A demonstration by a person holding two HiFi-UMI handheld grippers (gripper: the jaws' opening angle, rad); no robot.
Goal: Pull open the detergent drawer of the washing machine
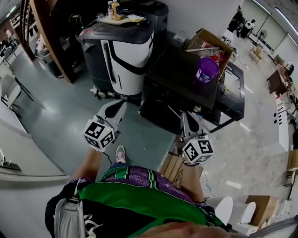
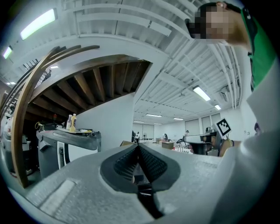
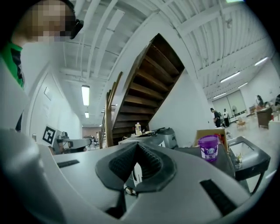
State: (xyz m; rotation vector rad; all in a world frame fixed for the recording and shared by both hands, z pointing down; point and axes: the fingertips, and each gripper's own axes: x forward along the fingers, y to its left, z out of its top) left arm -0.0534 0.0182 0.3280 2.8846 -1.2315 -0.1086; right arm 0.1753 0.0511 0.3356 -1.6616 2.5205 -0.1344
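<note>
The washing machine (image 1: pixel 123 51) is a black and white unit standing on the floor ahead of me; I cannot make out its detergent drawer. It also shows at the left of the left gripper view (image 2: pixel 65 146) and past the jaws in the right gripper view (image 3: pixel 153 138). My left gripper (image 1: pixel 121 104) is held level a short way in front of the machine, its jaws shut with nothing between them (image 2: pixel 138 146). My right gripper (image 1: pixel 183 115) hangs in front of the black table (image 1: pixel 186 79), also shut and empty (image 3: pixel 137 146).
Bottles (image 1: pixel 113 9) and papers lie on the machine's lid. A purple tub (image 1: pixel 206 69) and a cardboard box (image 1: pixel 207 44) sit on the black table to the right. A wooden staircase (image 1: pixel 46 37) rises at the left. White chairs (image 1: pixel 223 209) stand behind me on the right.
</note>
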